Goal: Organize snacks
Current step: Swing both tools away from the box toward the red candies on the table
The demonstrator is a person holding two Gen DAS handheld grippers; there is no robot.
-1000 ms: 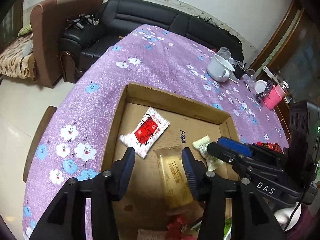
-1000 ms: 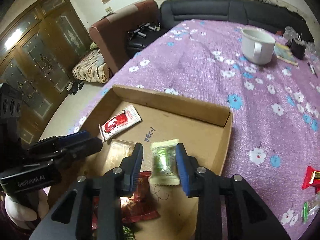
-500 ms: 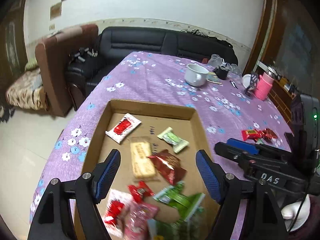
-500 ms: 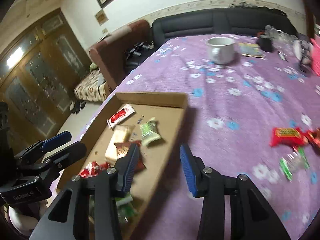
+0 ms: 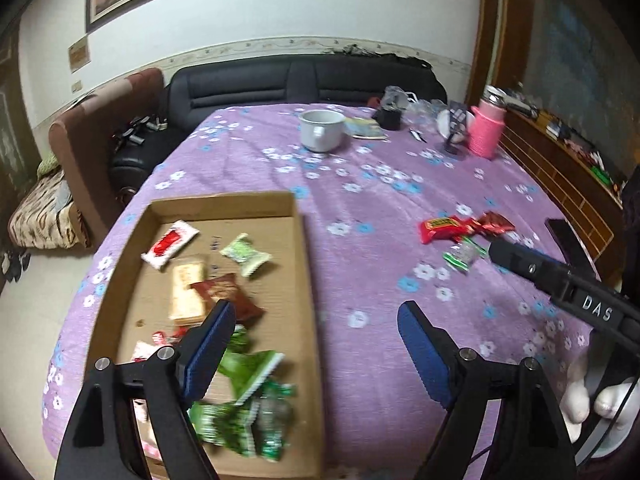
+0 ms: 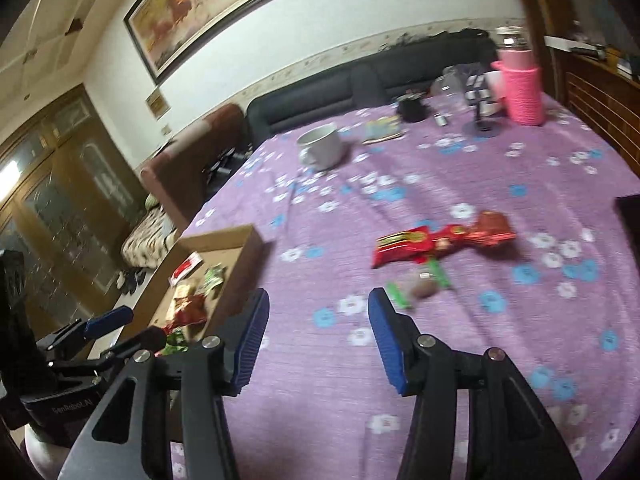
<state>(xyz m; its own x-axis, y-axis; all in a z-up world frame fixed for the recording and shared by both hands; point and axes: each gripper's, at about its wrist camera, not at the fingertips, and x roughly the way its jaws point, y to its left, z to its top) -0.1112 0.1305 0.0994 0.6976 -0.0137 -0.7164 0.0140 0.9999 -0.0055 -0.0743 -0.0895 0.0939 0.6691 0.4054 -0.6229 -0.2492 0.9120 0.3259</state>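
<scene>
Snacks sit in two groups on the desk [image 5: 360,184], which wears a purple floral cloth. In the left wrist view we see the cardboard tray [image 5: 304,280] at the desk's left edge, holding a white and red packet [image 5: 170,243] near its far end, a pale green packet [image 5: 245,254] to the right of it, a tan cracker pack [image 5: 185,294] with a dark red packet [image 5: 226,294] overlapping it, and a blurred heap of green wrappers [image 5: 244,404] at the near end. Well apart to the right, loose on the cloth, we find a long red packet [image 6: 402,245] touching a dark red packet [image 6: 490,230], with small green-wrapped candies [image 6: 436,274] just in front of them.

Our left hand-held gripper [image 5: 314,354] hangs above the tray's right wall with its blue pads spread wide and nothing between them. Our right hand-held gripper [image 6: 318,340] is likewise spread apart and empty, above bare cloth between the tray and the loose snacks.

Farther back on the desk we see a white mug [image 5: 322,130], a pink bottle [image 6: 520,90] and a dark sofa [image 5: 304,80] beyond
</scene>
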